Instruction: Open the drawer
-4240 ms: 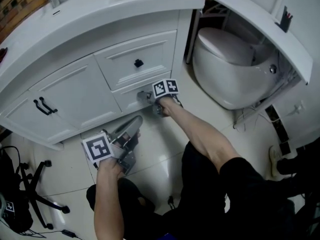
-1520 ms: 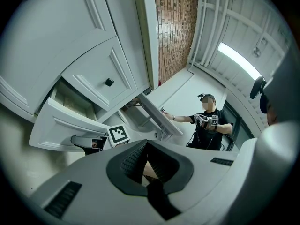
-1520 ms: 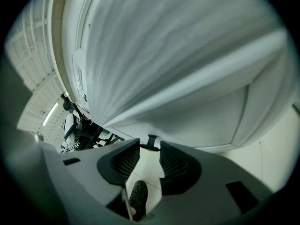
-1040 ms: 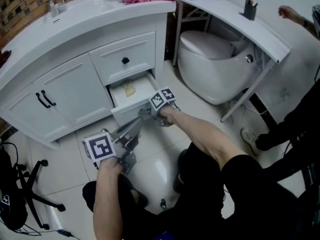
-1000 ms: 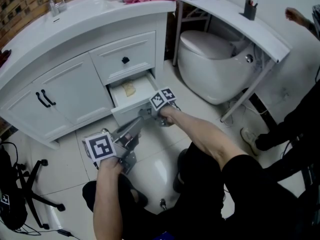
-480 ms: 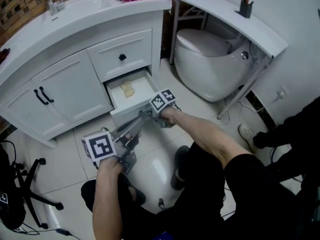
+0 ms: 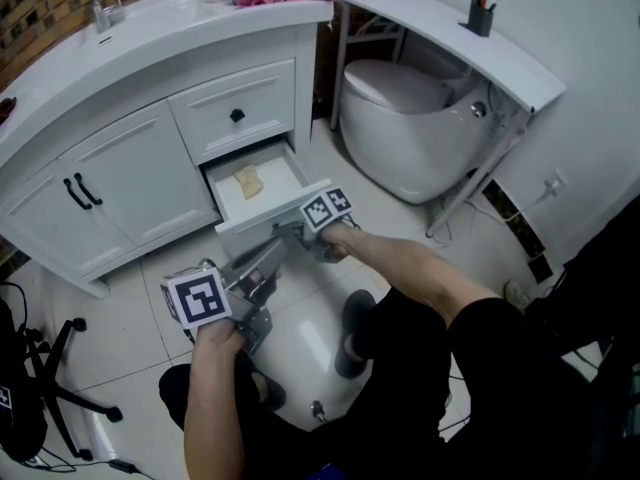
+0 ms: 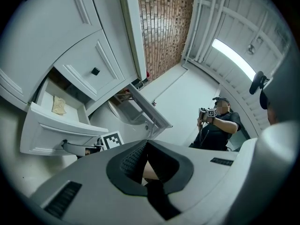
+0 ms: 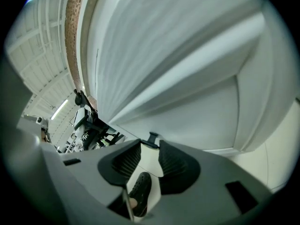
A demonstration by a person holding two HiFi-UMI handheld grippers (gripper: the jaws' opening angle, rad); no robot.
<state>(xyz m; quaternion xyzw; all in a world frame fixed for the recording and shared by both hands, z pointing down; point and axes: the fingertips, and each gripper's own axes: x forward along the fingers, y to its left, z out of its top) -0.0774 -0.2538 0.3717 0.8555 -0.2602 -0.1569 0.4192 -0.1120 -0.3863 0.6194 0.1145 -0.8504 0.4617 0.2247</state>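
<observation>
The lower drawer [image 7: 285,173] of the white vanity stands pulled out, with a pale yellow scrap [image 7: 247,181] lying inside it. My right gripper [image 7: 288,231] is at the drawer front, its jaws closing tight on the small black drawer knob [image 9: 152,136]. In the right gripper view the drawer's white front panel [image 9: 197,102] fills the frame just past my right gripper [image 9: 151,143]. My left gripper [image 7: 268,252] hovers above the floor just below the drawer, shut and holding nothing. From the left gripper [image 8: 143,142] view, the open drawer [image 8: 56,130] and scrap [image 8: 58,105] show at the left.
An upper drawer [image 7: 235,116] and cabinet doors [image 7: 80,193] stay closed. A toilet [image 7: 410,118] stands to the right under a white shelf [image 7: 480,53]. A chair base [image 7: 50,388] is at the lower left. My black shoe [image 7: 352,330] rests on the tiled floor. Another person [image 8: 218,125] stands behind.
The drawer was closed several seconds ago and is out now. Over the last second it has slid a little further out, with my right gripper drawing back on the knob.
</observation>
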